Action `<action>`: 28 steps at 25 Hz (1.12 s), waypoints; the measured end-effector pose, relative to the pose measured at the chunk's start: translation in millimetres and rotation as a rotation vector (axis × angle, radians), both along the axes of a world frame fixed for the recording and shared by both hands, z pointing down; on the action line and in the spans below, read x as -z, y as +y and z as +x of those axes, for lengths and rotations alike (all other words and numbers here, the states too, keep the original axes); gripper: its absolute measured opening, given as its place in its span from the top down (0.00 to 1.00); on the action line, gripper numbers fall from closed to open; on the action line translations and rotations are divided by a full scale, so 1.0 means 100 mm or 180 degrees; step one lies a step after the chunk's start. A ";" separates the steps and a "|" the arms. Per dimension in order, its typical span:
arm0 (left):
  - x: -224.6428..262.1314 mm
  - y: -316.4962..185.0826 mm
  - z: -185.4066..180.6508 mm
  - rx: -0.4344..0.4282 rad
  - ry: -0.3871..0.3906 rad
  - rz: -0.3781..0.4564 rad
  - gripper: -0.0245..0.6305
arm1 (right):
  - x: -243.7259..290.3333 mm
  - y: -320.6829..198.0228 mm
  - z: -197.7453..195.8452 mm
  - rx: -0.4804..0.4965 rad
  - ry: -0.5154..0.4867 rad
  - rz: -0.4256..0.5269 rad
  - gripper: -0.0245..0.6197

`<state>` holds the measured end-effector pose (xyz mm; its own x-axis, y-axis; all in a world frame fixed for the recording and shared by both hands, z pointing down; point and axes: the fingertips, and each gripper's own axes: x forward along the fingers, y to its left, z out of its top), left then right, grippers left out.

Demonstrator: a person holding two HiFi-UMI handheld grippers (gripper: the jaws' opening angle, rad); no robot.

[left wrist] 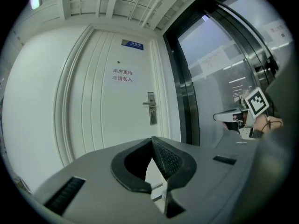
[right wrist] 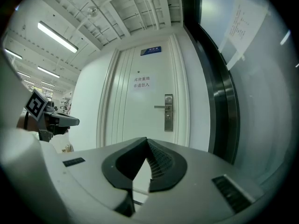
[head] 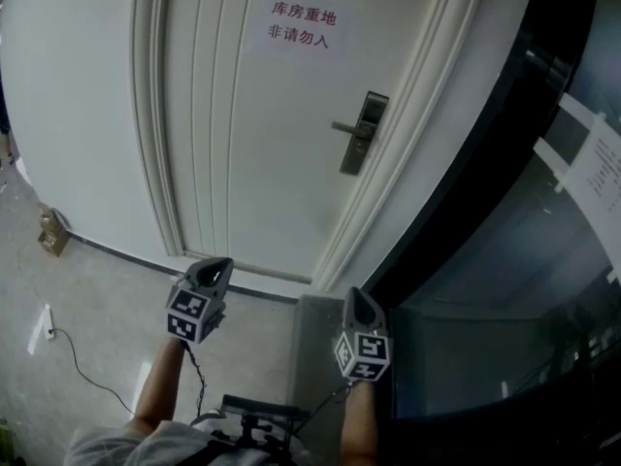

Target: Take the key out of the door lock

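Closest to you, your left claw (head: 215,265) and your right claw (head: 357,294) are held out level, side by side and apart, both aimed at the door (head: 233,134). In the left gripper view the left claw's two pads (left wrist: 166,160) meet at their tips, with nothing between them. The right gripper view shows the same of the right claw: its pads (right wrist: 159,162) are closed tip to tip and it holds nothing.

Below the claws is the grey floor (head: 97,299), with a thin dark cable (head: 82,362) trailing across it at your left. On your right a dark-framed glass wall (head: 505,260) runs up to the door frame.

Farther off, well apart from both claws, the white door stands closed, with a notice (head: 302,24) in red characters on its upper part. The metal lock plate (head: 363,132) with its lever handle sits at the door's right edge. The key is too small to make out at this range.
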<state>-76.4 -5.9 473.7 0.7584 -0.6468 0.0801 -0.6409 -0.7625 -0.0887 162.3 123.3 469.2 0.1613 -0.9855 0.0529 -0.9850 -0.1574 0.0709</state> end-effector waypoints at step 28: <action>0.03 -0.91 0.76 -0.0034 -0.0068 -0.0015 0.96 | -0.10 -0.87 0.67 0.0006 -0.0081 -0.0080 0.95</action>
